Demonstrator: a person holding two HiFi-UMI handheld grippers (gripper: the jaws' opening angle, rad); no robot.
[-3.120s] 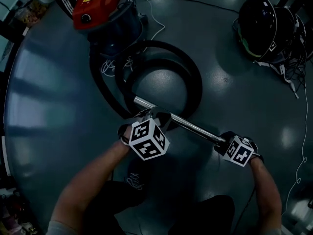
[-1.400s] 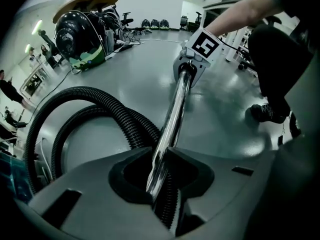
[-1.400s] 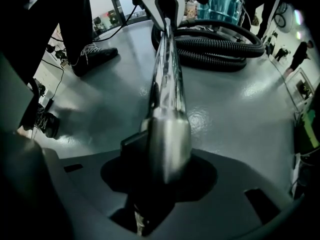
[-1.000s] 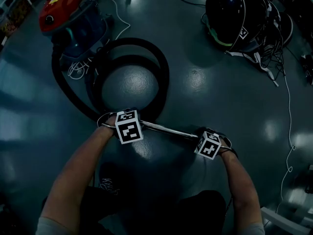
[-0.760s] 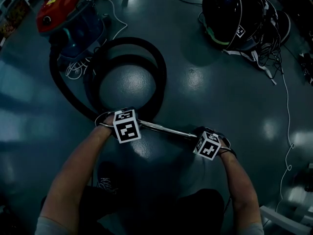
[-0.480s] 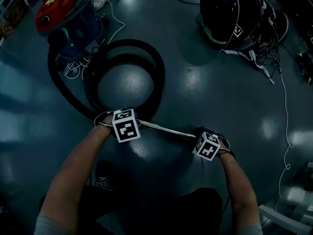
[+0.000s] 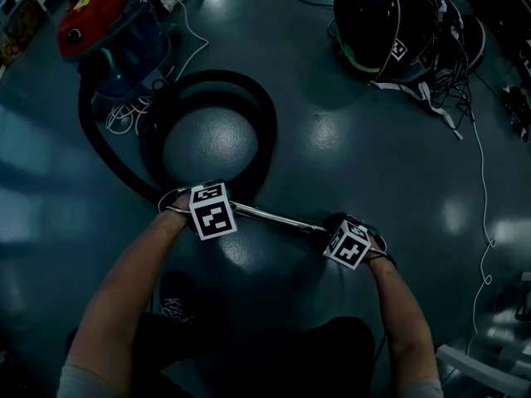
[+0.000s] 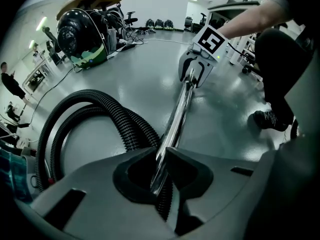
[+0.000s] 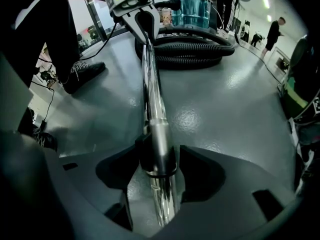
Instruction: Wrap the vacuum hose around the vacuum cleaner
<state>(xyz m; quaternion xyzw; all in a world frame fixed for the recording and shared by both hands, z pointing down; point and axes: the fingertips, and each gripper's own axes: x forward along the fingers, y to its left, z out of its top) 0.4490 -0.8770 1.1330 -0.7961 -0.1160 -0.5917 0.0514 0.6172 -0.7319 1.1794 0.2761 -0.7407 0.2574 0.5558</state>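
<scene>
A red-and-blue vacuum cleaner point(image 7: 108, 23) stands at the far left, and its black ribbed hose point(image 7: 217, 89) lies coiled on the floor beside it. A chrome wand point(image 7: 274, 218) runs level between my two grippers. My left gripper point(image 7: 217, 210) is shut on the wand's hose end point(image 8: 161, 156), with the hose point(image 8: 100, 109) curling just past the jaws. My right gripper point(image 7: 336, 235) is at the wand's other end. Its jaws point(image 9: 160, 154) are opening. The wand point(image 9: 152, 94) still lies between them against one pad, with a small gap at the other.
Black helmets point(image 7: 373, 19) with tangled cables point(image 7: 481, 181) sit at the far right. A white cord point(image 7: 124, 114) lies by the vacuum cleaner point(image 9: 192, 9). My own shoe point(image 7: 174, 309) is below the wand. People stand far off point(image 8: 12, 86).
Over the last second both grippers and the wand have stayed almost still. Three seconds ago a stretch of wand stuck out past the left gripper; now that gripper sits at the wand's hose end.
</scene>
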